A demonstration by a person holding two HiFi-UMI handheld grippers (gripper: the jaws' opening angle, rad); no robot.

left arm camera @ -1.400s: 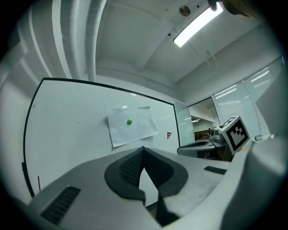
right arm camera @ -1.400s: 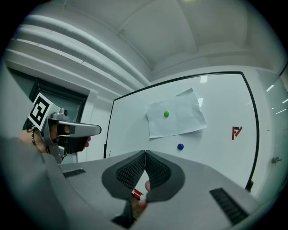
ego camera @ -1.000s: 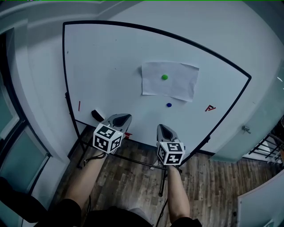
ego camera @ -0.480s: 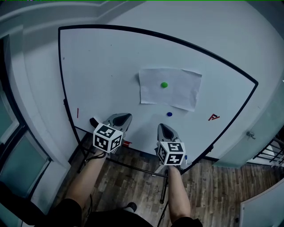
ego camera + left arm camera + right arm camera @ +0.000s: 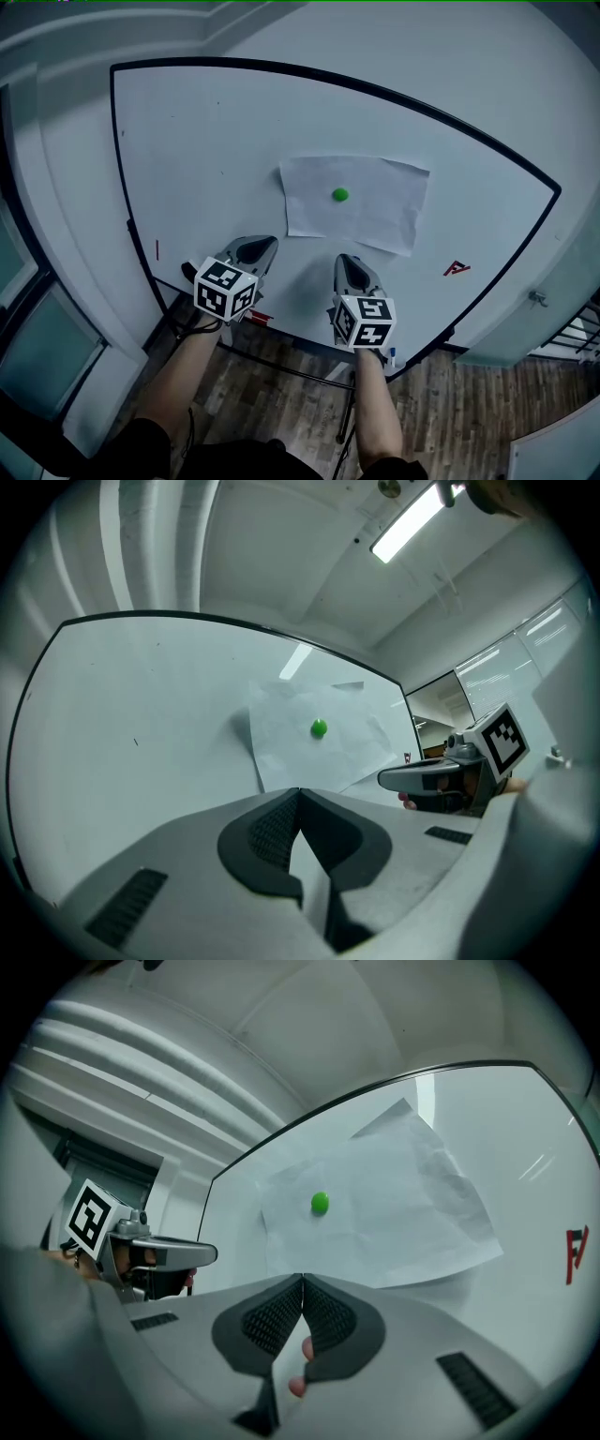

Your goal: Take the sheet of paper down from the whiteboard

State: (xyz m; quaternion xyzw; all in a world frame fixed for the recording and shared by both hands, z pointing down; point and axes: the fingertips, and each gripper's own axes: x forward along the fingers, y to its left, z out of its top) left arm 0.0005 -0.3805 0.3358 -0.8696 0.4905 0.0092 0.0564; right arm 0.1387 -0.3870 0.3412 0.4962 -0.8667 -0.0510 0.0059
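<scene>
Paper [image 5: 356, 204] is pinned on the whiteboard [image 5: 187, 141] by a green magnet [image 5: 339, 195]. It's floppy and tearable, so probably best pinched at a loose bottom corner. Left gripper [image 5: 261, 247] and right gripper [image 5: 346, 262] jaws are pressed together, empty.

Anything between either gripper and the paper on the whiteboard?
Nothing visible. The left gripper and right gripper, jaws shut, sit below the sheet of paper with only bare whiteboard between. A green magnet pins the sheet near its middle.
</scene>
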